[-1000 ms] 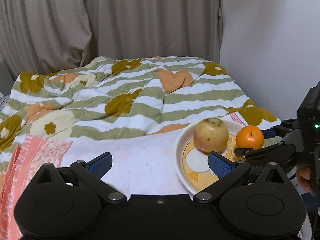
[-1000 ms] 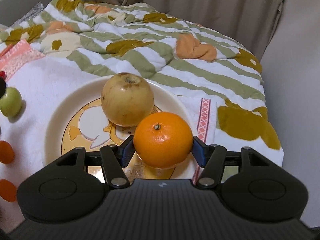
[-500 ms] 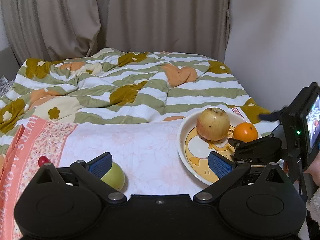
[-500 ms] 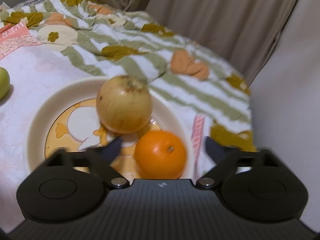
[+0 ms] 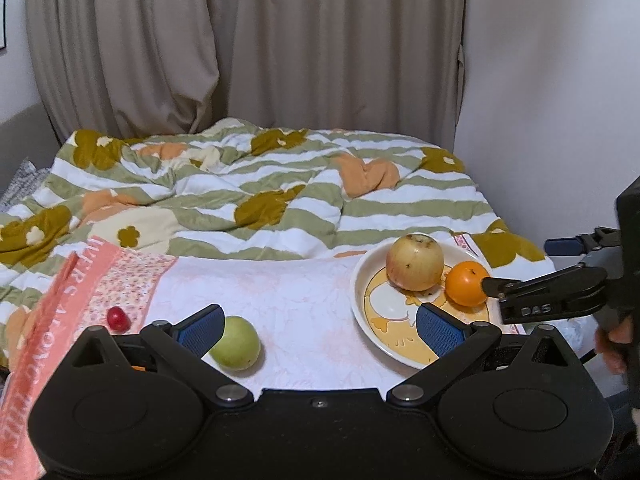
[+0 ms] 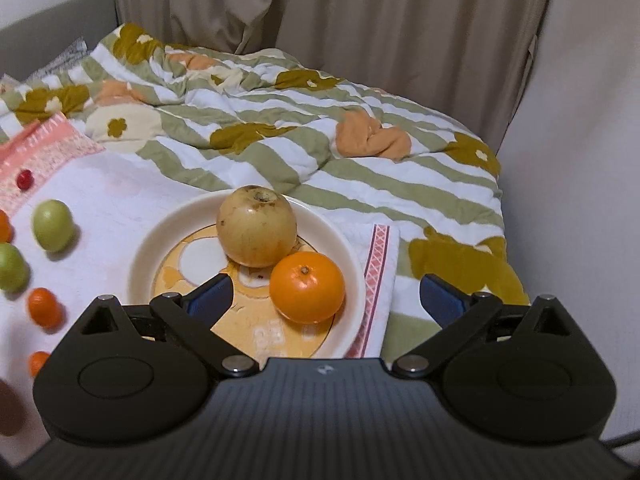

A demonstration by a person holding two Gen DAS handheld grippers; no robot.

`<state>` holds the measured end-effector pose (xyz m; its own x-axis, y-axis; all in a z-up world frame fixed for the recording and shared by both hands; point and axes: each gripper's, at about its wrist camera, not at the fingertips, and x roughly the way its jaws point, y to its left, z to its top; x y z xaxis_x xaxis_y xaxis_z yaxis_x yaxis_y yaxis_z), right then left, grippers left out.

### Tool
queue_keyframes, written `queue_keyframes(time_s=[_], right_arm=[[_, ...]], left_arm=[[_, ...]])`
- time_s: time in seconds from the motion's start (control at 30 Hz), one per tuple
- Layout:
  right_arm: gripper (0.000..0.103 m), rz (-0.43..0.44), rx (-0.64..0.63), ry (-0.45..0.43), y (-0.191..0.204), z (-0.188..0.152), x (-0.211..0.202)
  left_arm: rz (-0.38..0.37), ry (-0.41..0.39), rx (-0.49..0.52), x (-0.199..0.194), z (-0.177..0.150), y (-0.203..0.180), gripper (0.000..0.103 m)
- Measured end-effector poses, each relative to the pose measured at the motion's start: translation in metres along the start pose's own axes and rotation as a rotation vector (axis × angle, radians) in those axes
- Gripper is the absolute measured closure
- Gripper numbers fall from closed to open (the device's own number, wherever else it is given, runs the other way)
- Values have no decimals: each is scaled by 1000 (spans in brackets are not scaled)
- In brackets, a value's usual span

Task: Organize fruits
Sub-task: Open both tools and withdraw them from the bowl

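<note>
Your right gripper (image 6: 326, 294) stands with its blue-padded jaws wide apart, having just opened; the round, glossy orange mandarin (image 6: 307, 287) sits free on the cream ceramic plate with the yellow duck print (image 6: 352, 258), touching the larger, dull yellow-brown apple (image 6: 256, 226) behind it. Your left gripper (image 5: 320, 326) is likewise spread wide, nothing between its pads; the smooth green round fruit (image 5: 236, 343) lies just beside its left finger on the cloth.

Only your right wrist view shows the scatter at the plate's left: a second green fruit (image 6: 11, 267) at the frame edge, a small oval orange fruit (image 6: 45, 307), another orange one (image 6: 39, 361) below it, and a sliver of orange (image 6: 4, 226) cut off by the edge. Only your left wrist view shows your right gripper from the side, its black finger (image 5: 548, 288) level with the mandarin (image 5: 466, 283), and part of your hand (image 5: 612, 344) on the handle. Both views catch the small shiny red berry (image 5: 118, 317) on the pink patterned border of the white towel (image 5: 288, 304).

The towel is spread over a rumpled quilt striped green and white with mustard flowers (image 5: 260, 200), on a bed set against pleated beige curtains (image 5: 240, 48) and a plain white wall (image 5: 552, 100).
</note>
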<state>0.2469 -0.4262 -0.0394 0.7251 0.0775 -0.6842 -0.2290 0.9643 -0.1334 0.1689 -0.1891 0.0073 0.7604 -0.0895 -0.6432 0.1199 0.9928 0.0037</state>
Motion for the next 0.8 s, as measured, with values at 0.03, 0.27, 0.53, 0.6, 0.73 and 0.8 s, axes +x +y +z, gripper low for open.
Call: queue_keyframes(time_s=[0.03,0.27,0.53,0.6,0.73,0.8], right_arm=[[0,6,13,-1,-2,0,-8],[0,29,83,-24,-6,-3,-64],[0,5,151,-54,21,-17,-129],[0,-5,176,-58,31,-22,-142],[0,-33,240,-66,55,-33,-166],[0,-51,265,-65,68,-37,-175]], left_arm=[[6,-4,1,-5,0,-1,0],[51,-62,2,-49,-7,4,0],[51,-113,-1,-91,-28,43,0],[44,-113,-3,-98,-36,57,0],[26,-116,18,-111,-52,82,0],[13,-111,22,-114,-60,96,0]])
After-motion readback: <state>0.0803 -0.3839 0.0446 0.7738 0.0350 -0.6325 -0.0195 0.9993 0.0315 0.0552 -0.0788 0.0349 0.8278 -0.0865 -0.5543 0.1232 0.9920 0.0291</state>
